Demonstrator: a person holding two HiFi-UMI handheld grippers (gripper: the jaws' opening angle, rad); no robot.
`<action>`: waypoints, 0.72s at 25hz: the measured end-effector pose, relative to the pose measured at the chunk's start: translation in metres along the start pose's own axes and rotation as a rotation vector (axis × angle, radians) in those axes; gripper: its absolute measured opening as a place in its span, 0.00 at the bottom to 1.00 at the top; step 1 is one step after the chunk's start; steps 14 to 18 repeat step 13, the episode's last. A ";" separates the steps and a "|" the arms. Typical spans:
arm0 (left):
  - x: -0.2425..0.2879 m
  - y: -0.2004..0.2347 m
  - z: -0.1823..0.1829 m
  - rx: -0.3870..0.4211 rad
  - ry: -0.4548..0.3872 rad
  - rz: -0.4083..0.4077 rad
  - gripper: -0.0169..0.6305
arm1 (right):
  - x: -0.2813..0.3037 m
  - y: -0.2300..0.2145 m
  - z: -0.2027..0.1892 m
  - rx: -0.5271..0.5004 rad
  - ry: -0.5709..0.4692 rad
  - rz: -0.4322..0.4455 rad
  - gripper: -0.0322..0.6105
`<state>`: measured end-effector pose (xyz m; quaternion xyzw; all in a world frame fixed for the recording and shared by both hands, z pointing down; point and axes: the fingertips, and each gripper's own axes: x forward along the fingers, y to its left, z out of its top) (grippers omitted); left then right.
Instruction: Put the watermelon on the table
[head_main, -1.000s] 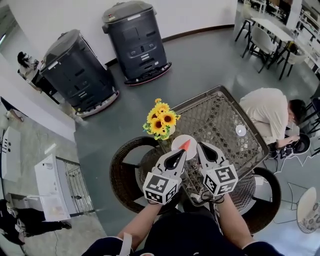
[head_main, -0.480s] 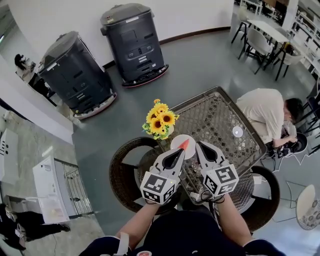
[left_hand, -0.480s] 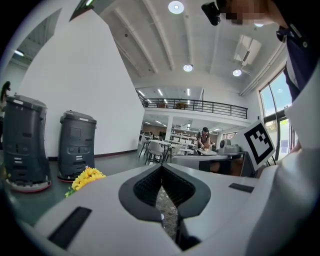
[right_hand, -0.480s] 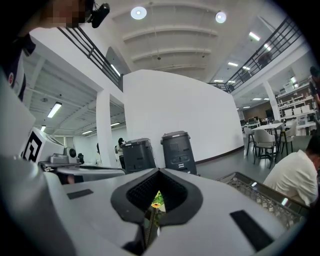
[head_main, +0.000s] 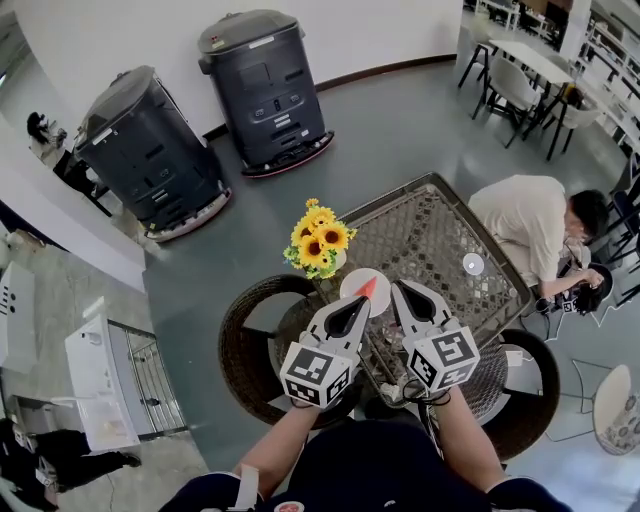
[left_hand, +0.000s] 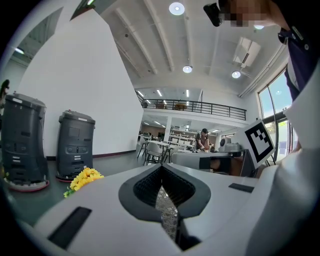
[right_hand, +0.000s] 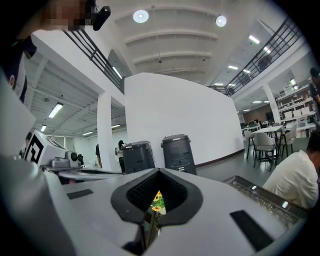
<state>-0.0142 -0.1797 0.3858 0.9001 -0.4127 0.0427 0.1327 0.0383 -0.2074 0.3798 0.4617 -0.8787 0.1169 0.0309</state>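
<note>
Your left gripper (head_main: 357, 309) and right gripper (head_main: 404, 297) hang side by side above the near corner of the mesh table (head_main: 440, 235). Each has its jaws closed to a thin slit, gripping nothing. Their tips hide the near rim of the white plate (head_main: 352, 281), and the watermelon slice (head_main: 368, 289) on it shows only as a red wedge. Sunflowers (head_main: 320, 238) crowd the plate's left. A crouching person (head_main: 530, 225) is at the table's right edge, and bare mesh stretches beyond the plate.
</note>
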 end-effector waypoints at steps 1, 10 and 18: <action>0.000 0.000 0.000 -0.002 -0.001 0.000 0.04 | 0.000 0.000 0.001 -0.001 -0.001 -0.001 0.05; -0.004 -0.004 0.004 -0.011 -0.008 0.000 0.04 | -0.006 0.002 0.007 -0.003 -0.014 -0.006 0.05; -0.004 -0.007 0.005 -0.013 -0.011 -0.001 0.04 | -0.009 0.003 0.009 -0.005 -0.020 -0.007 0.05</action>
